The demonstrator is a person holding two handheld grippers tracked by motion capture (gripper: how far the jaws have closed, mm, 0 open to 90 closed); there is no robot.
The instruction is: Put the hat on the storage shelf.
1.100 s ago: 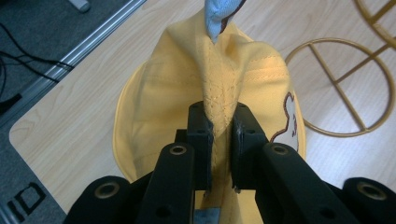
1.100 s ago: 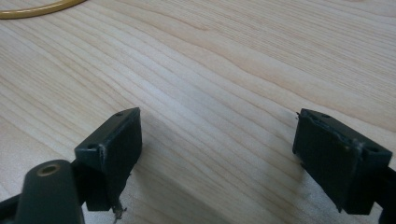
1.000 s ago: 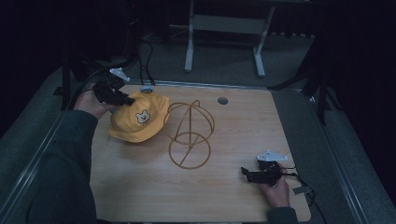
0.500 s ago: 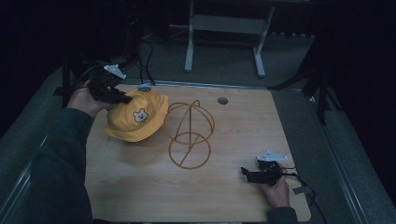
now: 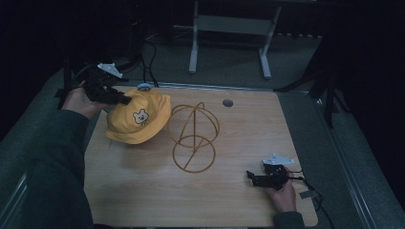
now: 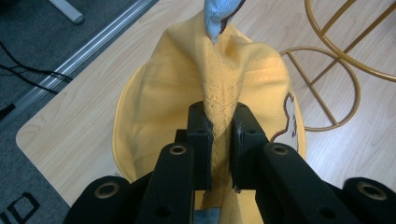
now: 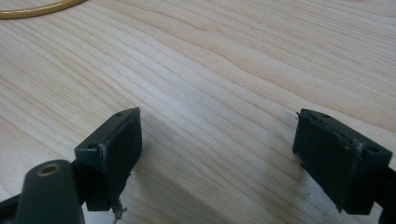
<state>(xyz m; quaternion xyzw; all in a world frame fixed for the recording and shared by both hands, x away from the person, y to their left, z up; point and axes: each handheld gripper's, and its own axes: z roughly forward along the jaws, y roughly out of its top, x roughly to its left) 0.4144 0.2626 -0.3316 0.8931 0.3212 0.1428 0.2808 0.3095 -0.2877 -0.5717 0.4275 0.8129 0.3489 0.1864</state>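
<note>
Your left tongs [image 5: 125, 100] are clamped on a fold of the yellow hat [image 5: 138, 121] at the far left of the wooden surface [image 5: 143, 191]. In the left gripper view the two black jaws pinch a raised ridge of stitched yellow fabric [image 6: 219, 100] between them, and a small light blue tag [image 6: 217, 16] sticks up from the hat's far end. The hat is lifted at the gripped side, while its brim droops toward the surface on the near side. A small bear face [image 5: 140, 116] is printed on the crown, facing you in the high view. Your left hand [image 5: 83, 100] sits just past the left edge of the surface, with the grey plate [image 5: 110, 69] on top of the gripper.

Just right of the hat stands a gold wire stand [image 5: 193, 136], a ring base on the surface with upright hoops rising from it. The hat's right edge is just beside the stand; you cannot tell from these pictures whether they touch.

Your right tongs [image 5: 250, 177] are apart, resting low at the near right corner of the surface in your right hand [image 5: 282, 193]. In the right gripper view the jaws stand wide over bare wood grain, holding nothing, with an arc of the gold ring [image 7: 37, 9] at the top left.

A small dark round hole [image 5: 228, 102] sits near the far edge of the surface.
</note>
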